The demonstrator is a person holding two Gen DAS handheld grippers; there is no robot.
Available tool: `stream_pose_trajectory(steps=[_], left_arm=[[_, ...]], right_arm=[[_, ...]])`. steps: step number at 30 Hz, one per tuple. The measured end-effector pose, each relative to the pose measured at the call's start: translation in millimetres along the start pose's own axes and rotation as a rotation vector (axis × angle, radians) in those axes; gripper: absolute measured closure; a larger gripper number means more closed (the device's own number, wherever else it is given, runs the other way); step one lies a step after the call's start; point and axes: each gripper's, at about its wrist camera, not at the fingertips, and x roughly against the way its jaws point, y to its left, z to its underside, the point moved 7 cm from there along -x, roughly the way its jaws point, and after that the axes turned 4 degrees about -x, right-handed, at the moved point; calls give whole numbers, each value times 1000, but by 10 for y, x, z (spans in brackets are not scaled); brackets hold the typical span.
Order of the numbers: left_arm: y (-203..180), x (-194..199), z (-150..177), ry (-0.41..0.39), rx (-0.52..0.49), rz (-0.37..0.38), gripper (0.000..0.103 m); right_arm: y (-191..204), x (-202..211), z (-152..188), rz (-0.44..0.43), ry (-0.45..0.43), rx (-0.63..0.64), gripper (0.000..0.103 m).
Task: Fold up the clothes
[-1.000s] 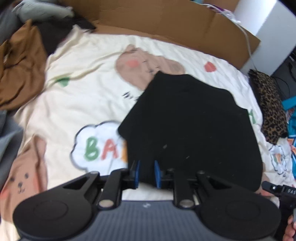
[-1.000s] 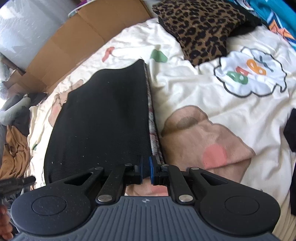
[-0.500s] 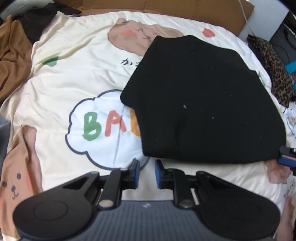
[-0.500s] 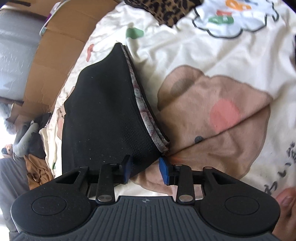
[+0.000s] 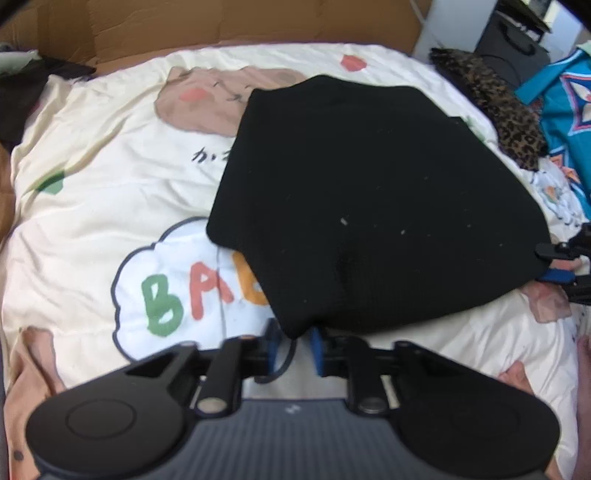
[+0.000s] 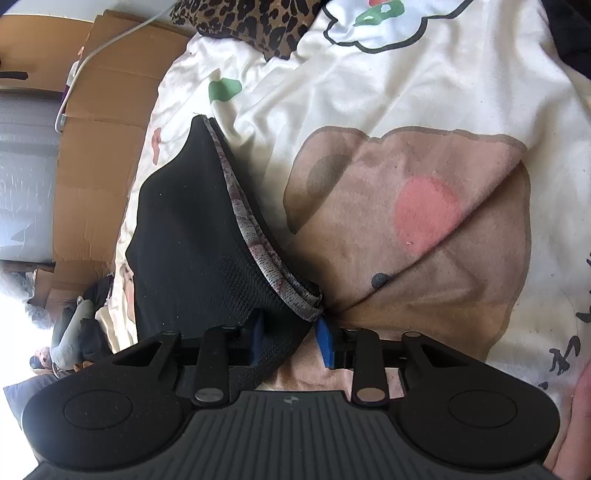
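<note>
Two grippers work at one folded black garment (image 5: 369,199) that lies on a cream blanket (image 5: 110,166) printed with bears and coloured letters. The left gripper (image 5: 294,347) has its blue-padded jaws spread apart, with the near corner of the garment reaching between them. The right gripper (image 6: 290,341) also has its jaws spread, straddling another corner where a grey patterned lining shows along the edge. A leopard-print cloth (image 6: 258,22) lies beyond, near brown cardboard (image 6: 110,110).
</note>
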Motion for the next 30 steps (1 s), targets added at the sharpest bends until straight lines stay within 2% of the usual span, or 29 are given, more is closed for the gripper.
stream_pose_trajectory(steps=[3,6,10,12,15,17,25,27,30], left_arm=[[-3,71,-31,-41,-21,10,99],[53,113,-37,-42,-37,-4,99],[161,142,14,-21,-34,-15,99],[231,164,42,1,-37,-69,103],[374,286,84,9,56,-70,102],[391,398,79,-15,102,-59,102],[31,513,-188,-81,128,-15,100],[-89,448,-242,-87,141,14,100],[-291,327,-266,-85,159,58,100]], right_arm=[[11,28,-28,-12,-13,-17,92],[44,69,-52,-19,-26,-16,96],[77,87,-71,-15,-42,-1,97],[71,85,-72,-10,-38,1,96],[55,99,-59,7,-29,1,89],[76,135,-29,37,-36,38,89],[143,349,24,114,-66,139,89],[189,398,46,106,-54,157,90],[358,364,121,76,-19,247,90]])
